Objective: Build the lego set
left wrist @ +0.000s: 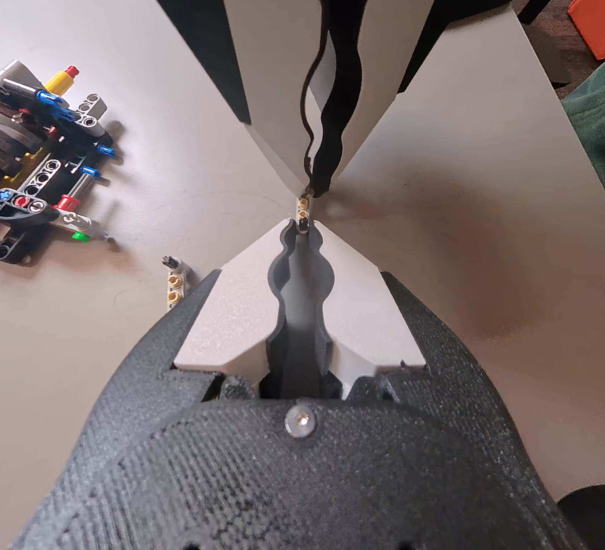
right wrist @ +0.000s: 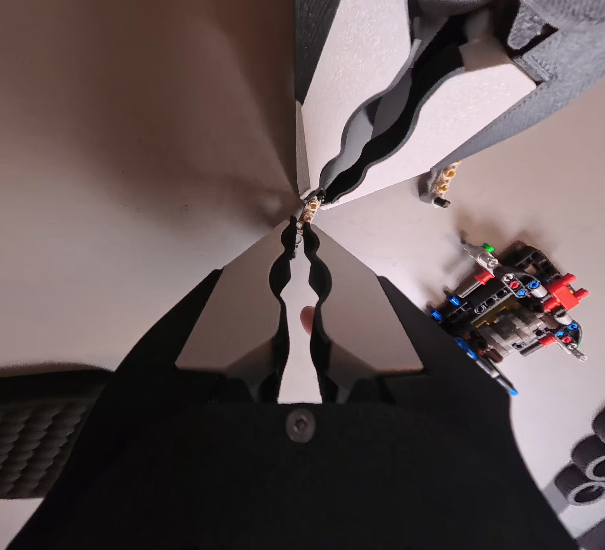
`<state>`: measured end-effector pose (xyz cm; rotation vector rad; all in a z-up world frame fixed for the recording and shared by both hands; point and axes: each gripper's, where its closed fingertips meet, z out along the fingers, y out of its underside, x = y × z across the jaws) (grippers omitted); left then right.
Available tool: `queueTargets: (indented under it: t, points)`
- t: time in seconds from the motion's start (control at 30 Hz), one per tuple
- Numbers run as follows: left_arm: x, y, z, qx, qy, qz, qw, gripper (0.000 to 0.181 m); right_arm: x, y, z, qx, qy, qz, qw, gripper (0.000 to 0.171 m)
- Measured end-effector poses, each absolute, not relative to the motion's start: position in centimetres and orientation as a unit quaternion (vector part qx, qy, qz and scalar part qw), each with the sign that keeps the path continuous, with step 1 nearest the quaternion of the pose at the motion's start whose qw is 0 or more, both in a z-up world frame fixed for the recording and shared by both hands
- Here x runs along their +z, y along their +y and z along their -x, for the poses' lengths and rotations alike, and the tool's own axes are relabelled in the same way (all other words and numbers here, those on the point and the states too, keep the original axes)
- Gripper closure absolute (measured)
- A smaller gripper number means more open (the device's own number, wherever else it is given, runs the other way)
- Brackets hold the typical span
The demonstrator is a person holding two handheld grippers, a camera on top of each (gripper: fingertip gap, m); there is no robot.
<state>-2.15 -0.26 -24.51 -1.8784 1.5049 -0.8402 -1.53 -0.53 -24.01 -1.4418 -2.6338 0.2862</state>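
A small grey beam [left wrist: 303, 210] with two tan pins is held in the air between both grippers; it also shows in the right wrist view [right wrist: 309, 210]. My left gripper [left wrist: 302, 229] is shut on its near end, where a black pin sits. My right gripper [right wrist: 297, 230] is shut on the opposite end. Each gripper faces the other tip to tip: the right one [left wrist: 311, 192] comes in from the top of the left wrist view, the left one [right wrist: 319, 196] from the upper right of the right wrist view. The partly built model [left wrist: 42, 161] lies on the table to the left.
A second grey beam with tan pins [left wrist: 175, 285] lies on the table beside my left gripper, also in the right wrist view [right wrist: 440, 184]. The model [right wrist: 523, 308] lies beyond it. Black tyres [right wrist: 589, 468] sit lower right. The table's far edge, an orange object [left wrist: 589, 26] and green cloth [left wrist: 589, 128] are at the right. My left and right fingertips are right by each other.
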Motion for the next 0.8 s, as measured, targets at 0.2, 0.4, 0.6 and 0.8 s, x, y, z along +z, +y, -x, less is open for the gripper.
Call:
queueTargets:
  t: [0.2,0.4,0.6,0.8]
  points:
    - [-24.51,-0.22,2.16,-0.312,0.564,0.705,0.295,0.174,-24.05,-0.18,1.31,0.145,-0.838,0.515,0.105,0.169]
    - [-24.50,-0.26,2.16,-0.312,0.565,0.704,0.295,0.175,-24.12,-0.17,1.44,0.135,-0.837,0.518,0.116,0.169]
    - [-24.48,-0.31,2.18,-0.312,0.565,0.704,0.295,0.175,-24.31,-0.19,1.47,0.081,-0.857,0.504,0.066,0.168]
    - [-24.45,-0.31,2.33,-0.319,0.559,0.708,0.291,0.175,-24.13,-0.12,1.78,0.071,-0.859,0.497,0.101,0.167]
